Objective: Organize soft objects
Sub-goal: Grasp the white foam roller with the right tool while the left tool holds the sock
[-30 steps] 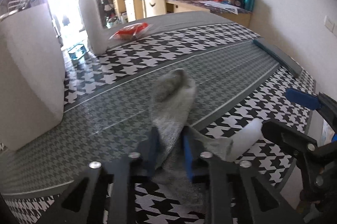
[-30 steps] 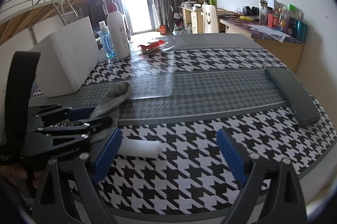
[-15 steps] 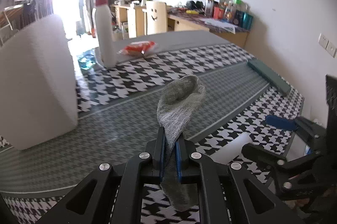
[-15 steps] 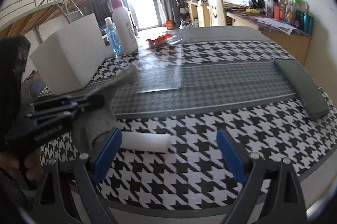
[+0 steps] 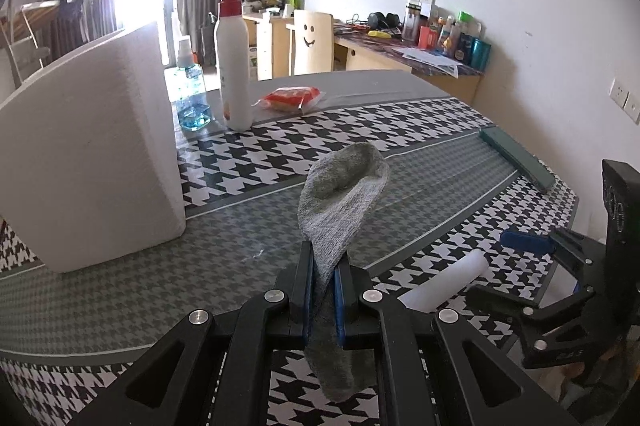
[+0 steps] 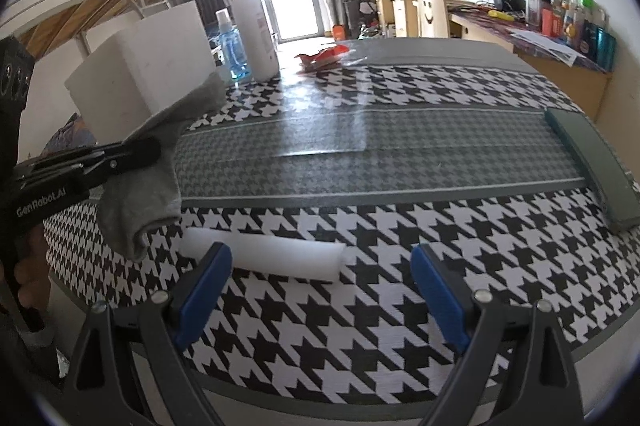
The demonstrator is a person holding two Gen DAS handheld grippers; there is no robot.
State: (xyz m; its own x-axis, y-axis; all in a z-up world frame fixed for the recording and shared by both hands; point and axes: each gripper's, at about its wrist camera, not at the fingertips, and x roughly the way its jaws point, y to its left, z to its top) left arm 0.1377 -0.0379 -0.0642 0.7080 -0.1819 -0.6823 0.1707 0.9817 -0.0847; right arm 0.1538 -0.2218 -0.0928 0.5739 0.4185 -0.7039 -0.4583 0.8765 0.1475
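Two grippers are in play over the houndstooth table (image 6: 400, 238), and the left gripper (image 5: 323, 290) has its blue pads clamped tight on a grey sock (image 5: 340, 198). The sock's open cuff stands up beyond the fingertips while the toe end droops below them, clear of the tabletop. Over in the right wrist view the same sock (image 6: 148, 194) hangs from the left gripper (image 6: 132, 154), off to the right gripper's left side. The right gripper (image 6: 320, 290) is spread wide, nothing between its blue pads, and a white foam roll (image 6: 280, 256) lies on the table just ahead of its left fingertip. Ahead and left of both stands a white foam block (image 5: 92, 154), with a white pump bottle (image 5: 234, 66) and a blue spray bottle (image 5: 192, 94) beyond it. A dark green flat case (image 6: 592, 162) lies far ahead to the right.
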